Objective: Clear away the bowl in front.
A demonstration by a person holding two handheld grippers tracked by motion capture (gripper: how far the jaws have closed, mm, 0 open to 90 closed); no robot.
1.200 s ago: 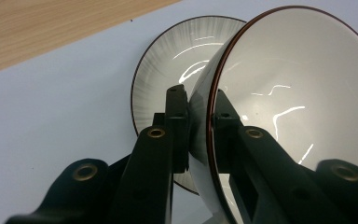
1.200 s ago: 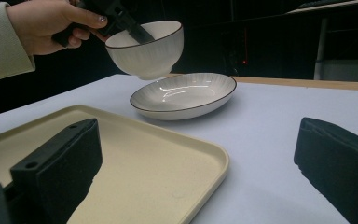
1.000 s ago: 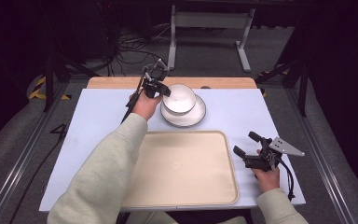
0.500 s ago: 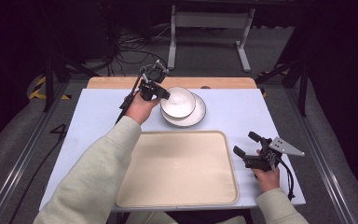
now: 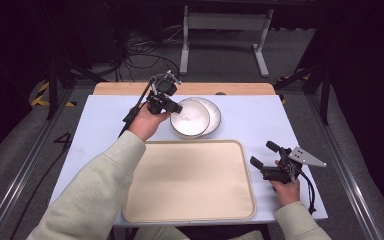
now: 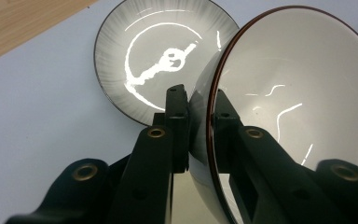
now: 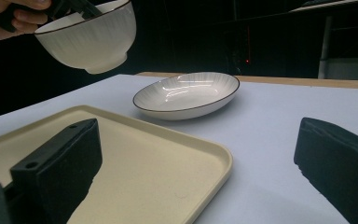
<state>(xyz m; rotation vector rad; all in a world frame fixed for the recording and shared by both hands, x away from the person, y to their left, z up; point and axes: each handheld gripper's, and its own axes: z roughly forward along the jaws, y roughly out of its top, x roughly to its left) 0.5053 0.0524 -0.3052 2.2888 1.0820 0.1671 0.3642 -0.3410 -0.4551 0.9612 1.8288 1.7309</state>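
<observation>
My left gripper [image 5: 170,106] [image 6: 199,112] is shut on the rim of a white bowl [image 5: 190,118] [image 6: 298,98] [image 7: 86,37] with a dark edge. The bowl hangs in the air, tilted, above and left of a white ribbed plate [image 5: 213,111] [image 6: 144,65] [image 7: 186,94] that lies on the table. A beige tray [image 5: 190,180] [image 7: 135,172] lies near the table's front edge. My right gripper [image 5: 266,155] [image 7: 196,163] rests at the tray's right side, open, with nothing between its jaws.
The pale blue tabletop [image 5: 105,125] ends in a wooden strip [image 5: 120,89] at the far edge. Cables and a metal stand [image 5: 225,30] sit on the dark floor beyond the table.
The left gripper has lifted the bowl off the plate and carried it toward the near left. The right gripper has stayed still.
</observation>
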